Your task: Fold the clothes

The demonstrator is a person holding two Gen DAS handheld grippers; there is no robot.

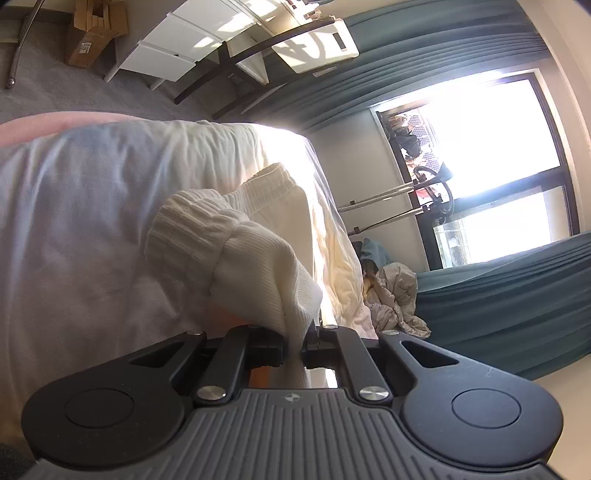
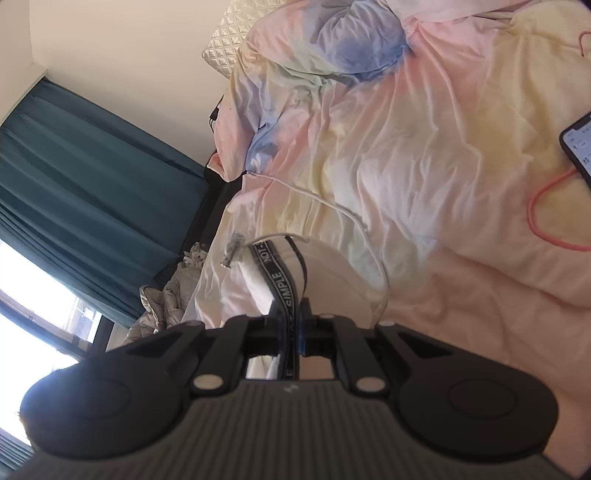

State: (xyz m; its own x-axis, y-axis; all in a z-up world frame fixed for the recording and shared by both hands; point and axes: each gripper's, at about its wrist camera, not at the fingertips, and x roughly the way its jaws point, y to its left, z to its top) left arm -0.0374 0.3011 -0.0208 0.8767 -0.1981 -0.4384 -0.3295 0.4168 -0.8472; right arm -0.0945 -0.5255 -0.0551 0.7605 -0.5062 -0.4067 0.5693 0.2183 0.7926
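Both pairs of fingers were pinched tight on cloth when you reached this moment. Your left gripper (image 1: 293,345) had its jaws nearly together on a fold of the cream knit (image 1: 236,251), the fabric squeezed into the narrow gap between them and trailing down past the gripper body. From that pinch the knit rose away from you: a ribbed cuff curled over at the left of the bunch, and a second ribbed edge stood behind it. It hung over the bed (image 1: 74,206), whose pale sheet filled the left half of your view. Beyond the bed you had white drawers (image 1: 173,48) and a cardboard box (image 1: 92,33) on the grey floor. To the right, a crumpled quilt (image 1: 395,295) lay on the floor beside the bed, with teal curtains (image 1: 498,288) framing a bright window (image 1: 491,147).

Your right gripper (image 2: 293,321) was likewise closed, its jaws clamped on a black band (image 2: 284,284) lettered in white, with "SIMPLE" readable. That band ran along white fabric just above the jaws; whether this was the same garment as the knit, you could not tell from this view. Teal curtains hung at your far left. A white cable (image 2: 332,203) curved over the pastel duvet (image 2: 406,147) behind the band. Farther right on the duvet lay a pink hanger (image 2: 535,218), with a phone (image 2: 578,144) just beside it at the edge of the frame.
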